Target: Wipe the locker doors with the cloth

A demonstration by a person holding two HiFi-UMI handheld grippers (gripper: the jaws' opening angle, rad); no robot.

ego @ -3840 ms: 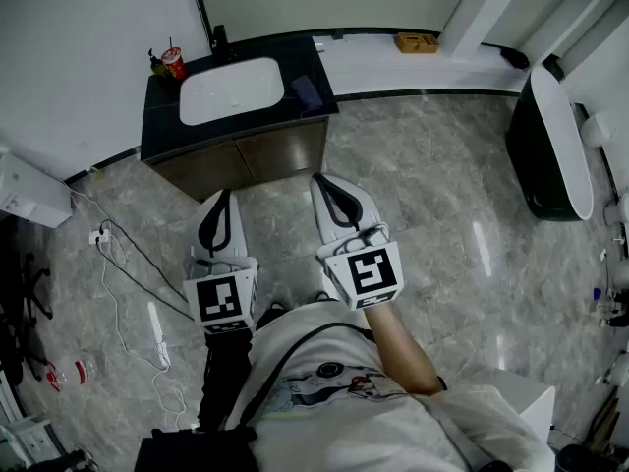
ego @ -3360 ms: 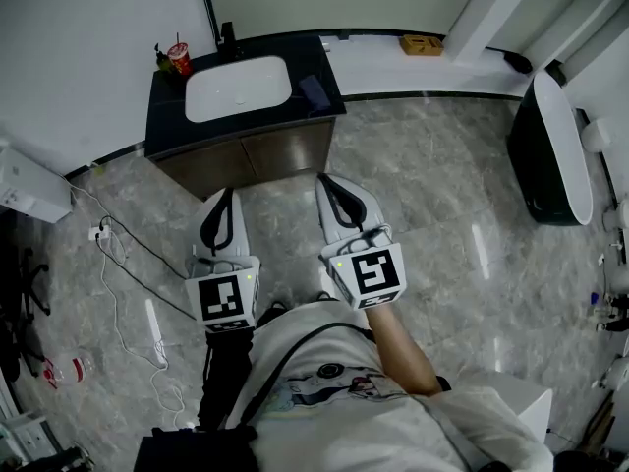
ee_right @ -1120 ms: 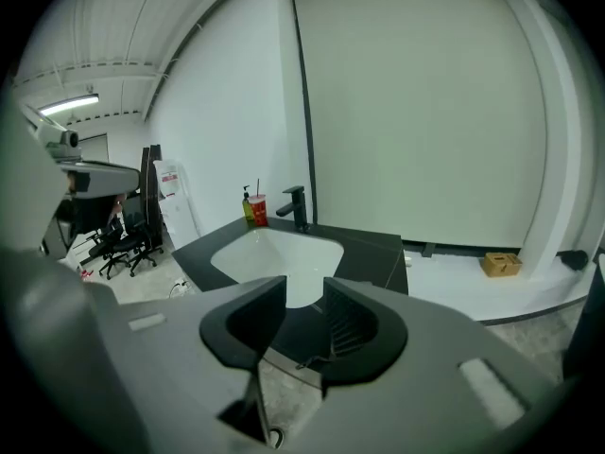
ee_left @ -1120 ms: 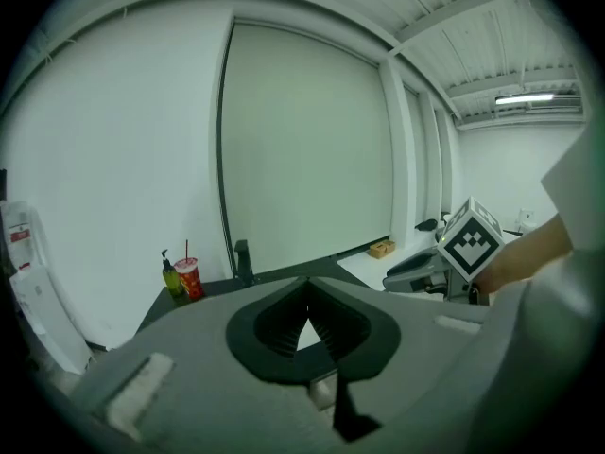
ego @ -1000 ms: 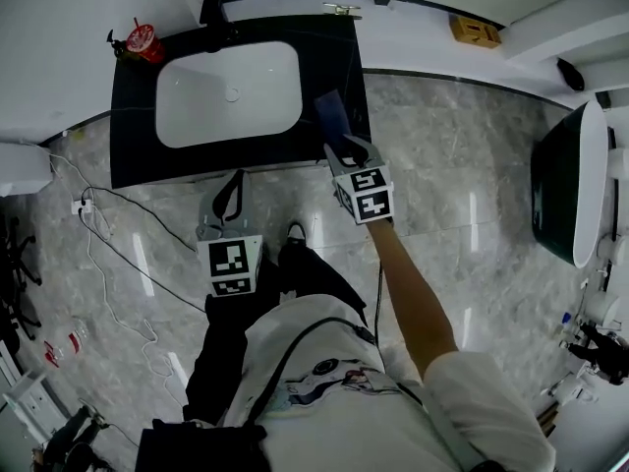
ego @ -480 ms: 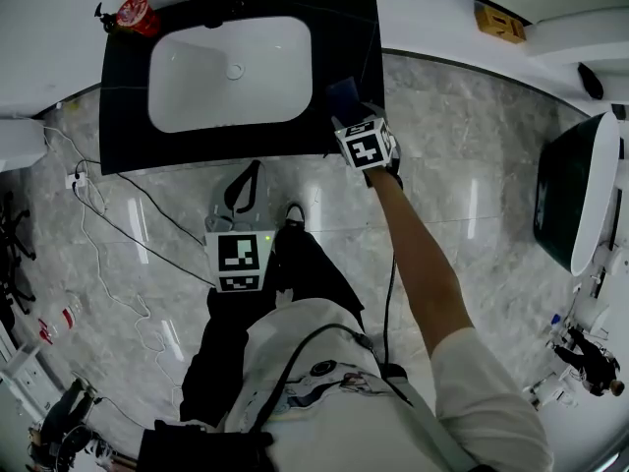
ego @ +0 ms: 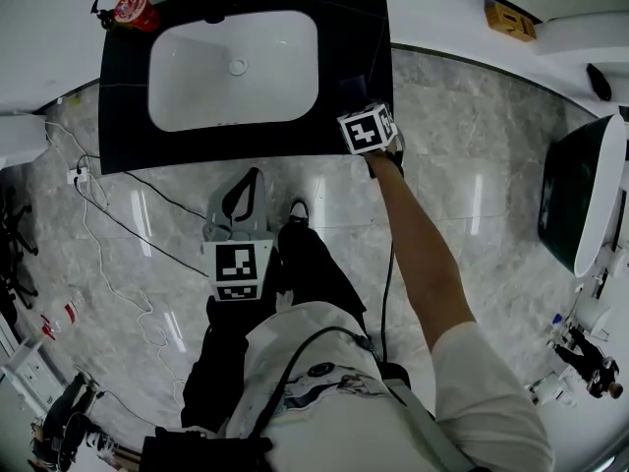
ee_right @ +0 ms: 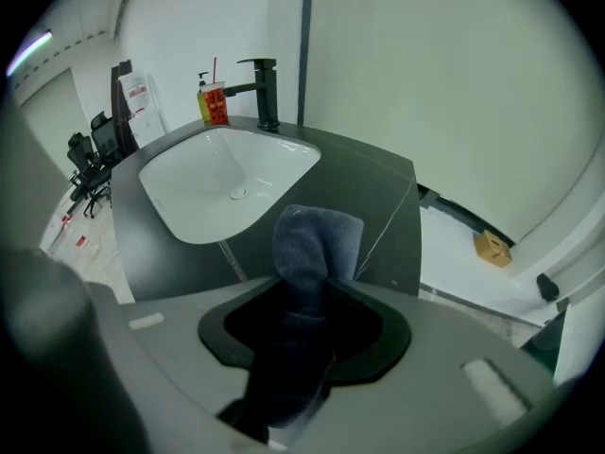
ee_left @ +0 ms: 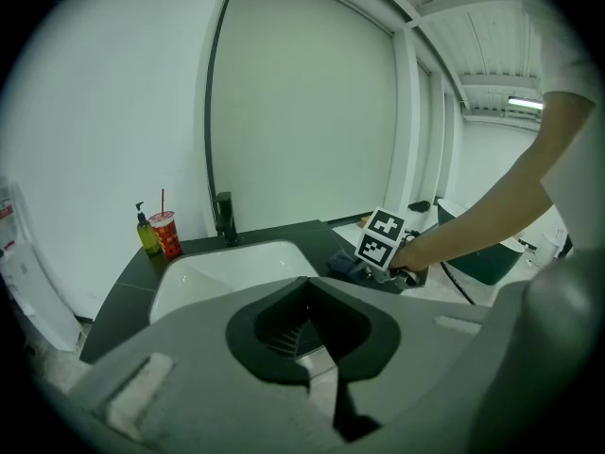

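The right hand-held gripper [ee_right: 304,296] has just been closing its jaws and now pinches the dark blue cloth [ee_right: 317,239], bunched upright over the black surface [ee_right: 373,192] beside the white basin [ee_right: 222,183]. The left hand-held gripper [ee_left: 304,291] hangs lower, jaws pressed together, empty. Print on the red cup [ee_right: 216,102] is too small to read.

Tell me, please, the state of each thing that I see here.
right claw, jaws have just been closing, shut on the cloth
cloth, bunched up between those jaws
left claw, shut, empty
faucet, no water running
basin, empty
red cup, upright
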